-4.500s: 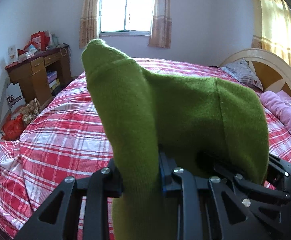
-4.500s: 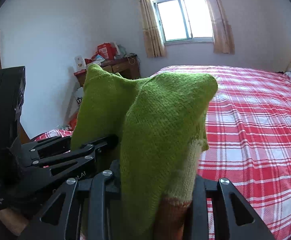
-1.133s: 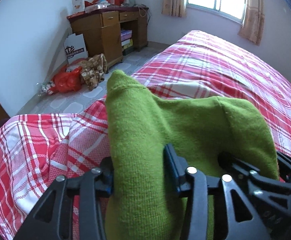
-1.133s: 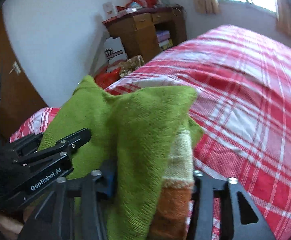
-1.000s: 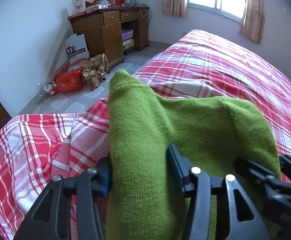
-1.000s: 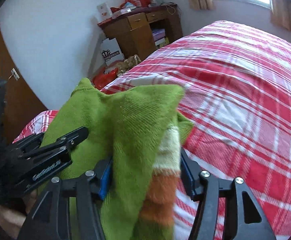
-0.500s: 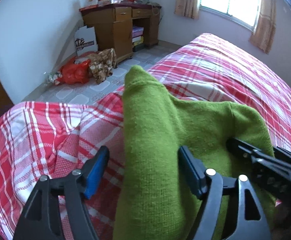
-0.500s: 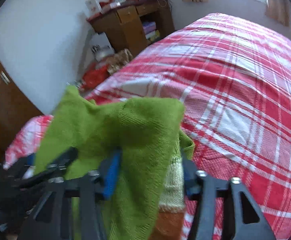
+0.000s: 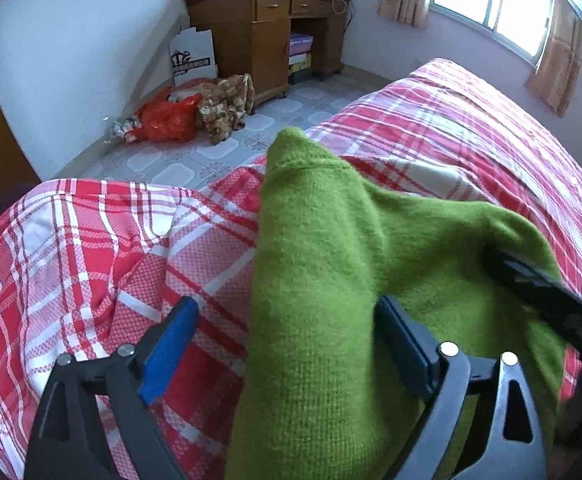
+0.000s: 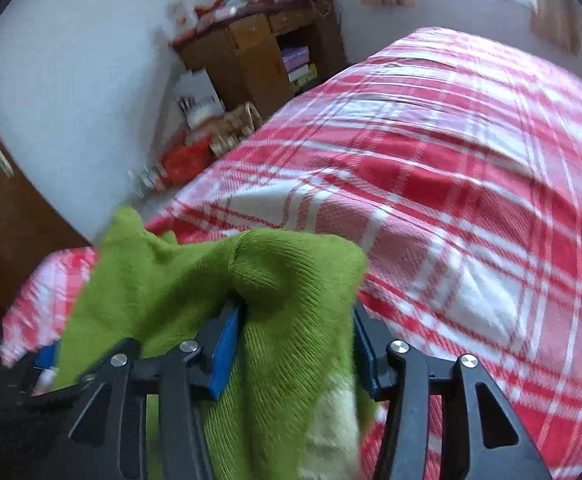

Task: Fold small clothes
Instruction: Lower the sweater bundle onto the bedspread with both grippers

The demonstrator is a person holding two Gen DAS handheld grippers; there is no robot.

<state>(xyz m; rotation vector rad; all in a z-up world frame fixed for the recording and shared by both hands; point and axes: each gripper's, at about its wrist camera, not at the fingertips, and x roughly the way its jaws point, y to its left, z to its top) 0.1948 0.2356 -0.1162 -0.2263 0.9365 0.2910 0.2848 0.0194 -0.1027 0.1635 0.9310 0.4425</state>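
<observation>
From the left wrist we see the left tongs [image 9: 283,344] spread wide, their jaws having just been opening: the blue-padded left finger stands clear of the cloth with plaid showing in the gap, while the right pad lies against or just beside the fabric. Between them rises the green knitted garment [image 9: 323,280], a fuzzy, finely ribbed wool fold that stands up in a rounded peak with a seamed hem near its top and drapes off to the right, where a black arm of the right tongs [image 9: 547,292] crosses it. Under it lies the bed [image 9: 83,248], covered in a rumpled red-and-white checked woven sheet. Beyond are a pale tiled floor [image 9: 219,148], a brown wooden cabinet [image 9: 267,36] and a crinkled red plastic bag [image 9: 167,120]. From the right wrist, which is blurred, the right tongs [image 10: 295,344] pinch a bunched fold of the same green knit [image 10: 291,280], both blue pads pressed to its ribbed sides; a cream band shows lower on the cloth. The garment hangs low over the near corner of the plaid bed [image 10: 471,208].
</observation>
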